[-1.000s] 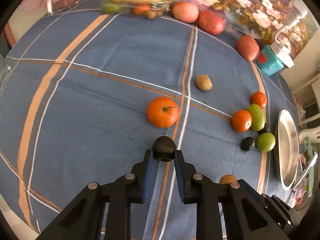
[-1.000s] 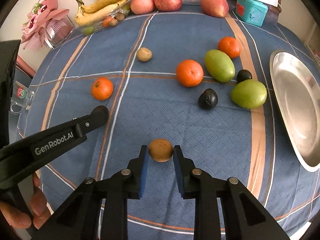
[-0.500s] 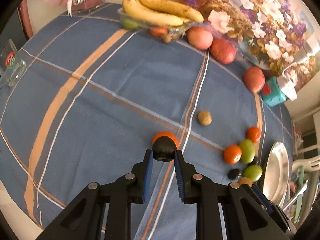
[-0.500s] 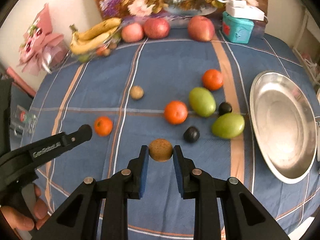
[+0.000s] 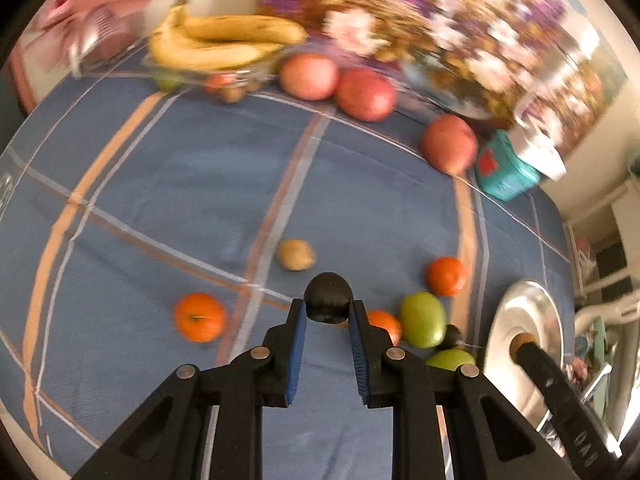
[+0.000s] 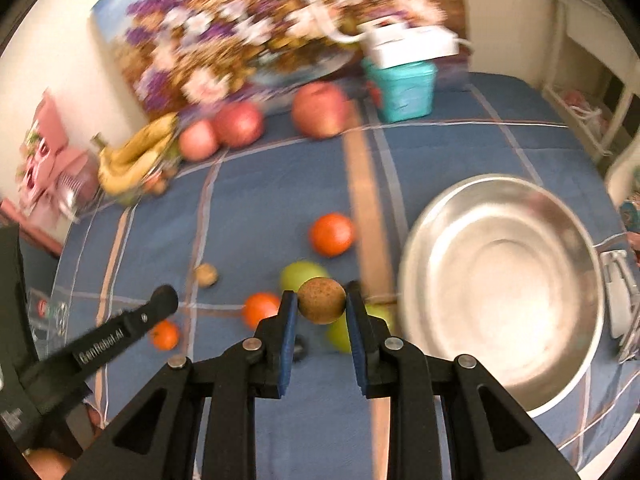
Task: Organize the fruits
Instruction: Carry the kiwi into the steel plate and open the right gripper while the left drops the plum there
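L gripper (image 5: 328,314) is clamped on a small dark round fruit (image 5: 328,297), held between the blue pads above the blue striped tablecloth (image 5: 200,184). R gripper (image 6: 321,312) is clamped on a brown kiwi-like fruit (image 6: 321,300), also held off the cloth, w/ the silver bowl (image 6: 500,392) just to its right. Just past the L fingers lie an orange (image 5: 199,317) to the left, a second orange (image 5: 385,326) partly hidden behind the right finger, a green fruit (image 5: 423,319) touching it, another green one (image 5: 450,358) nearer, and a small dark fruit (image 5: 452,335) between the greens. Further out: a tan kiwi-like fruit (image 5: 296,255) alone mid-cloth and a third orange (image 5: 446,276) near the orange stripe. At the far edge sit three red apples (image 5: 365,94), a teal box (image 5: 506,174), and bananas (image 5: 216,46) over a clear dish; behind them a floral picture (image 5: 420,20), all blurred. In the R wrist view the L gripper's black finger (image 6: 120,332) comes in from the left, marked GenRobot.AI.
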`<action>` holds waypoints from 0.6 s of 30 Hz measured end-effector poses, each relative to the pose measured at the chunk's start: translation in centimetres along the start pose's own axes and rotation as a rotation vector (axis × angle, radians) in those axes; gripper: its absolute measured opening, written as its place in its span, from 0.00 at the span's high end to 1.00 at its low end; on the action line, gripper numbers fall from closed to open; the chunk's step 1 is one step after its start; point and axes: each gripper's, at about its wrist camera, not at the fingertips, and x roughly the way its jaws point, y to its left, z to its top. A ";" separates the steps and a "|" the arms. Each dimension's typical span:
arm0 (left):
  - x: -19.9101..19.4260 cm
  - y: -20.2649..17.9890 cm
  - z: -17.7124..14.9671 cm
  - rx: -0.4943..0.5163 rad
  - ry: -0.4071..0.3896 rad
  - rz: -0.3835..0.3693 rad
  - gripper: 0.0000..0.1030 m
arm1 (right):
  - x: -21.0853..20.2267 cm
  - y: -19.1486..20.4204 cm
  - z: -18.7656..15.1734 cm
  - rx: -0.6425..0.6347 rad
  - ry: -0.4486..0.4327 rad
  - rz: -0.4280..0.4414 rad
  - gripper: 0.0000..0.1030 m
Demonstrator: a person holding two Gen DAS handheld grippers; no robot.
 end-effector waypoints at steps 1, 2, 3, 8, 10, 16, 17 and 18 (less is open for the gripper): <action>0.1 -0.8 -0.1 0.019 0.001 -0.007 0.77 | -0.2 -0.8 0.2 0.010 -0.007 -0.006 0.75; 0.4 -2.3 -0.4 0.056 0.004 -0.022 0.77 | -0.4 -1.9 0.5 0.027 -0.014 -0.021 0.75; 0.6 -3.5 -0.8 0.084 0.006 -0.037 0.77 | -0.5 -3.0 0.7 0.043 -0.020 -0.040 0.75; 0.9 -9.4 -2.5 0.224 0.006 -0.109 0.77 | -0.7 -8.7 0.9 0.137 -0.021 -0.142 0.75; 1.0 -11.7 -3.4 0.286 0.008 -0.137 0.77 | -0.9 -10.7 0.7 0.178 -0.018 -0.171 0.75; 2.8 -16.3 -5.9 0.402 0.049 -0.179 0.77 | -1.3 -15.2 0.0 0.259 -0.008 -0.207 0.75; 3.2 -16.8 -6.2 0.411 0.059 -0.180 0.77 | -1.4 -15.5 -0.1 0.263 -0.005 -0.210 0.75; 3.6 -17.0 -6.5 0.420 0.070 -0.181 0.77 | -1.4 -15.7 -0.2 0.265 -0.003 -0.213 0.75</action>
